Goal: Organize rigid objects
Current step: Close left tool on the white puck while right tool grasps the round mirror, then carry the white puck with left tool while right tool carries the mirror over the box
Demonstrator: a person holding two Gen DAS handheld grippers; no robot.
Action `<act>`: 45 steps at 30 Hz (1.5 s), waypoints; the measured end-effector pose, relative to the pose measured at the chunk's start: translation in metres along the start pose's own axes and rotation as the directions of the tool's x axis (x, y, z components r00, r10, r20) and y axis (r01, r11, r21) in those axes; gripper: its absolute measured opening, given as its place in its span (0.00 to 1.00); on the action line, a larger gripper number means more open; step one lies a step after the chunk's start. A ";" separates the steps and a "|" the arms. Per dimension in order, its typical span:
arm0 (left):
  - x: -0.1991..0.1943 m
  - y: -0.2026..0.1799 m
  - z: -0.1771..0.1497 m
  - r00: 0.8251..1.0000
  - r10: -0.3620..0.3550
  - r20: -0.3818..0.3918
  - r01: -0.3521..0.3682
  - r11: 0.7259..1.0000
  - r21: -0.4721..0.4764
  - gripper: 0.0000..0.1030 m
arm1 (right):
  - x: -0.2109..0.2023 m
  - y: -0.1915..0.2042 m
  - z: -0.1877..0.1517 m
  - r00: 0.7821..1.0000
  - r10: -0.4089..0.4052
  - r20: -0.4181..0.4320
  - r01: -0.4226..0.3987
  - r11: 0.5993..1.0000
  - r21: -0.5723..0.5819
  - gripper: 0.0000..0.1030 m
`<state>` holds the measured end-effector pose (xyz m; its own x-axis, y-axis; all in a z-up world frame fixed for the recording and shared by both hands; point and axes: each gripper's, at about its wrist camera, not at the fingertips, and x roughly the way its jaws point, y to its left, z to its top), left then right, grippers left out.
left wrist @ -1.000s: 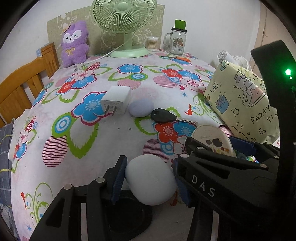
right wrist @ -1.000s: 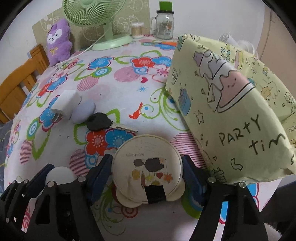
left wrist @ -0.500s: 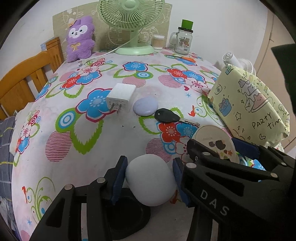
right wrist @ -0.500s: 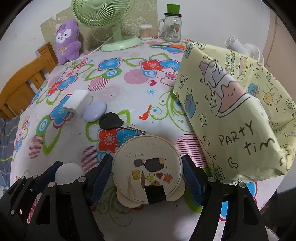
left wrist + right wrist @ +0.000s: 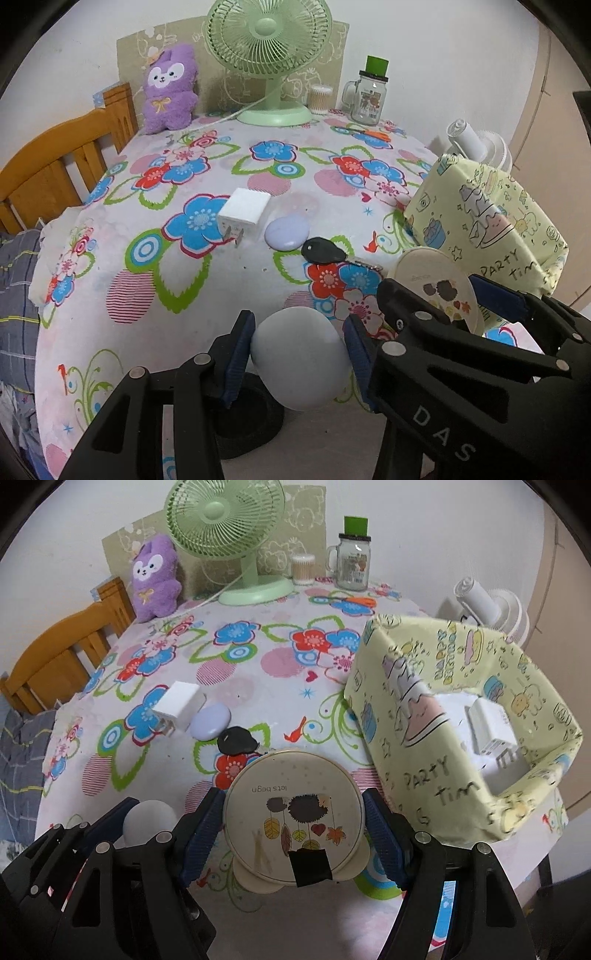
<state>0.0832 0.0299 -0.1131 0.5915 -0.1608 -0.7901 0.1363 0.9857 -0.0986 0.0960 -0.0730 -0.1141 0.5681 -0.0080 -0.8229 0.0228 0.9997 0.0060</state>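
My right claw (image 5: 293,834) clamps the round cream compact mirror (image 5: 293,821); I should clear the yellow paper-wrapped box's (image 5: 391,716) rim before releasing.

Black plastic tongs (image 5: 299,354) w/ blue pads (image 5: 236,354); silver screws; white "DAS" lettering

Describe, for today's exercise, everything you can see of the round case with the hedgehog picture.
The round case is a flat cream disc, apparently hard plastic. Its lid carries a hedgehog, hanging leaves, a heart and the words "lets begin", seen upside down. Black tape covers its near edge, where two rounded tabs stick out. The right gripper grips it by opposite rims with blue pads, face up, above the floral tablecloth, beside the yellow box.
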 end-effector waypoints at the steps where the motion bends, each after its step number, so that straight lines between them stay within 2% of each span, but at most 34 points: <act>1: -0.002 -0.001 0.001 1.000 0.004 0.005 -0.004 1.000 0.000 0.50 | -0.002 0.000 0.001 1.000 0.004 0.004 -0.004 1.000 -0.001 0.75; 25: -0.051 -0.033 0.023 0.993 0.079 0.085 -0.080 0.997 0.013 0.50 | -0.056 -0.021 0.022 0.993 0.069 0.094 -0.065 0.997 -0.047 0.75; 45: -0.061 -0.068 0.040 0.990 0.082 0.117 -0.084 0.996 0.018 0.50 | -0.071 -0.054 0.041 0.988 0.089 0.126 -0.081 0.994 -0.069 0.75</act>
<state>0.0695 -0.0296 -0.0344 0.6892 -0.0844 -0.7196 0.1003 0.9947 -0.0207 0.0877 -0.1270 -0.0329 0.6671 0.0781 -0.7409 -0.0799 0.9963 0.0331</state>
